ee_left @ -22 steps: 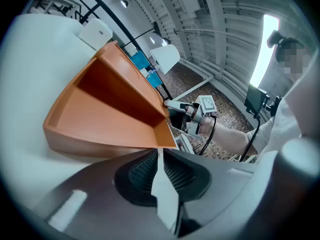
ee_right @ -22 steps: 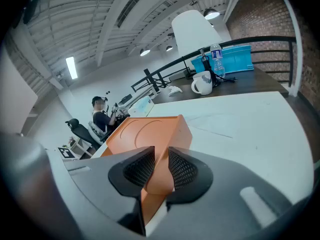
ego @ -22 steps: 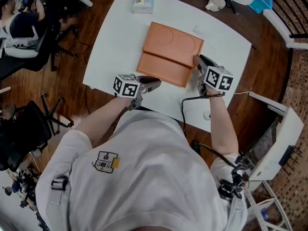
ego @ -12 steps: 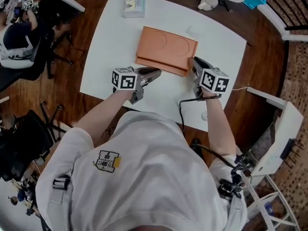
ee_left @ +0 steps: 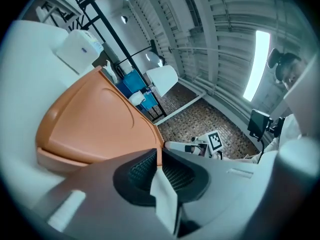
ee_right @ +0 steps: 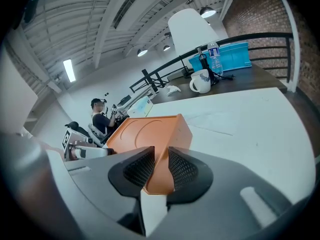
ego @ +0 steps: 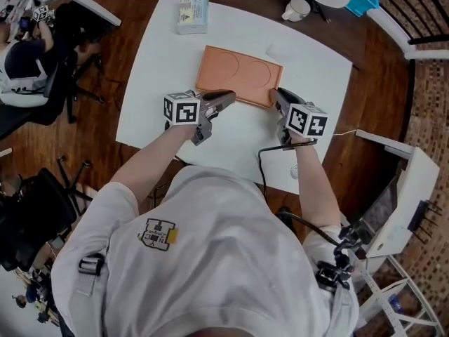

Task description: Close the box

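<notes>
An orange box (ego: 238, 76) lies flat on the white table (ego: 231, 146) with its lid, marked by two pressed circles, down. My left gripper (ego: 226, 98) is shut and empty, its tips at the box's near edge; in the left gripper view the box (ee_left: 95, 119) fills the left, just past the gripper (ee_left: 159, 159). At the box's near right corner is my right gripper (ego: 278, 95). In the right gripper view that gripper (ee_right: 161, 164) has narrowly parted jaws closed on the corner of the box (ee_right: 145, 134).
A small white carton (ego: 191, 12) sits at the table's far left edge. A white mug (ego: 296, 8) stands on the dark desk behind. A cable (ego: 270, 153) crosses the table near my right arm. A seated person (ego: 21, 55) is off to the left.
The raised lid has come down onto the box, which now looks flat. Both grippers have moved farther over the table with it, staying at its near corners.
</notes>
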Motion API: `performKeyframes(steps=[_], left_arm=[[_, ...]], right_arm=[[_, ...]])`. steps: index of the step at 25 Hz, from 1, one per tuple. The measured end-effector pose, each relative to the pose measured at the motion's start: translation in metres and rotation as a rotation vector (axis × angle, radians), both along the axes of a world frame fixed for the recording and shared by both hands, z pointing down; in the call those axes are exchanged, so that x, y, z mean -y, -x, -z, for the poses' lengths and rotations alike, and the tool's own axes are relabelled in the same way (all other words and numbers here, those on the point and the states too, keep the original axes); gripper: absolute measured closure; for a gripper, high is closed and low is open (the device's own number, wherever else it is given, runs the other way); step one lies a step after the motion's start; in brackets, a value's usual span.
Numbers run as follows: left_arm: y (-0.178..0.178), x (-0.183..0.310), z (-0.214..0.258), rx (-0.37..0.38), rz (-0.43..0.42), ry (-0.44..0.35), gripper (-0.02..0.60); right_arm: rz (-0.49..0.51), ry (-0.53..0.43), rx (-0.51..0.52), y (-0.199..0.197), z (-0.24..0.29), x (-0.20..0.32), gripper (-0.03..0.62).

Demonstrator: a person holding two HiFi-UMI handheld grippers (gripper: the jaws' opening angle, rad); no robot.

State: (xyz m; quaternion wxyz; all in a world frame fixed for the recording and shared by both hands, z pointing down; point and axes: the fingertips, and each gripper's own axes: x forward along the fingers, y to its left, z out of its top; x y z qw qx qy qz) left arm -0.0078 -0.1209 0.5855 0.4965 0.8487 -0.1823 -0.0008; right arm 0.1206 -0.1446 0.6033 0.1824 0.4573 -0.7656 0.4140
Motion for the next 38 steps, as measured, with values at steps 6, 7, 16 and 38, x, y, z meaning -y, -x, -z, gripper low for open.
performKeyframes(steps=[6, 7, 16, 38], left_arm=[[0.029, -0.08, -0.02, 0.089, -0.118, -0.004, 0.568], [0.039, -0.099, -0.026, 0.112, -0.117, 0.012, 0.568], [0.083, -0.149, -0.055, 0.19, 0.042, 0.052, 0.581], [0.085, -0.144, -0.054, 0.188, 0.072, 0.045, 0.582]], right_arm=[[0.003, -0.035, 0.152, 0.006, 0.004, -0.07, 0.54], [0.011, -0.029, 0.17, 0.009, 0.001, -0.094, 0.549], [0.021, 0.028, 0.188, 0.012, -0.046, -0.204, 0.594], [0.026, 0.011, 0.115, 0.003, -0.055, -0.213, 0.595]])
